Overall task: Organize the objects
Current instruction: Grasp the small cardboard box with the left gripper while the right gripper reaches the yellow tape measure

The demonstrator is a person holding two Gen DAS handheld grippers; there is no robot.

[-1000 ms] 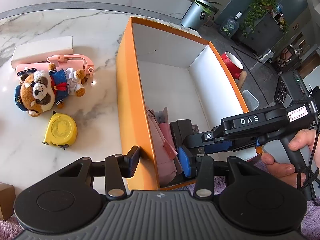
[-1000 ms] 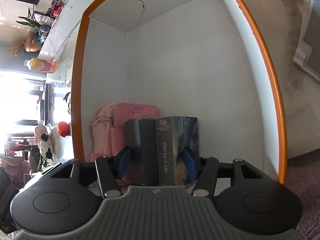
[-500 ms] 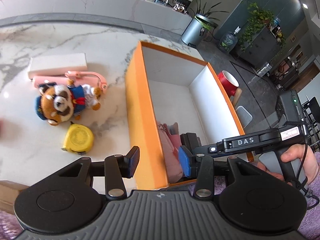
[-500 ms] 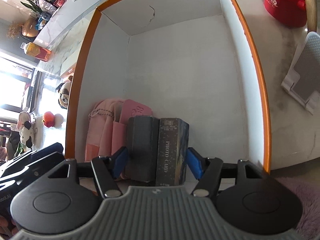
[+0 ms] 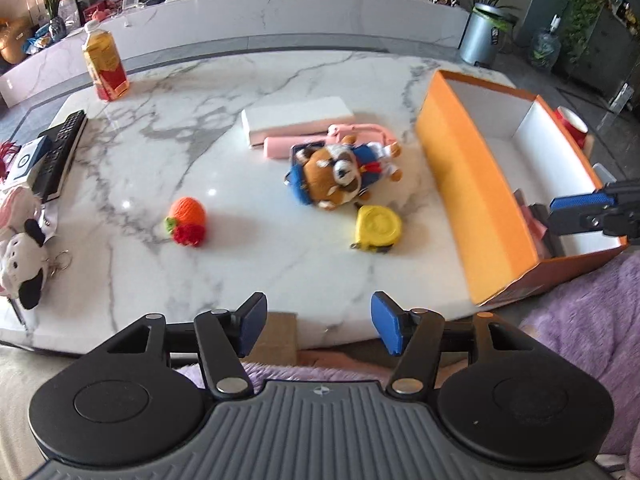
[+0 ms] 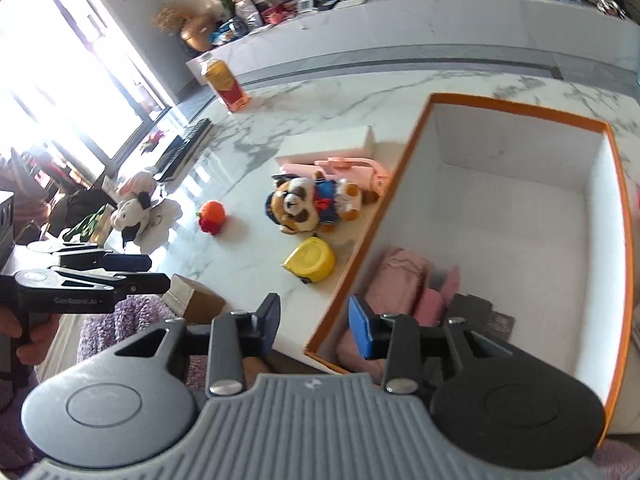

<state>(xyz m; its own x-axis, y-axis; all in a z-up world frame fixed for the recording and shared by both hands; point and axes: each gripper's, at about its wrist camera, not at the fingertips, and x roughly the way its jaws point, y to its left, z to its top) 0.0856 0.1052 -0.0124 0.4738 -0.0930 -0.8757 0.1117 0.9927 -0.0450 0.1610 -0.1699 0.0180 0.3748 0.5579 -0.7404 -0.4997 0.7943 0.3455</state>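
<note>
An orange box (image 5: 460,168) with white inside stands at the table's right; it shows in the right wrist view (image 6: 404,184) too. Pink items (image 6: 400,276) and dark boxes (image 6: 476,312) lie at its near end. On the marble lie a bear plush in blue (image 5: 340,172), a yellow tape measure (image 5: 378,226), a knitted orange (image 5: 187,216), a pink tool (image 5: 320,142) and a white box (image 5: 296,118). My left gripper (image 5: 316,326) is open and empty at the table's near edge. My right gripper (image 6: 314,320) is open and empty over the box's near left corner.
A juice bottle (image 5: 105,66) stands at the far left. A remote (image 5: 60,152) and a cow plush (image 5: 22,264) lie at the left edge. A small cardboard box (image 5: 276,336) sits below the near edge. A red mug (image 5: 572,124) stands behind the orange box.
Both grippers have pulled back and up from the orange box. The right one has left the dark boxes standing inside and swung left. The left one now faces the open table.
</note>
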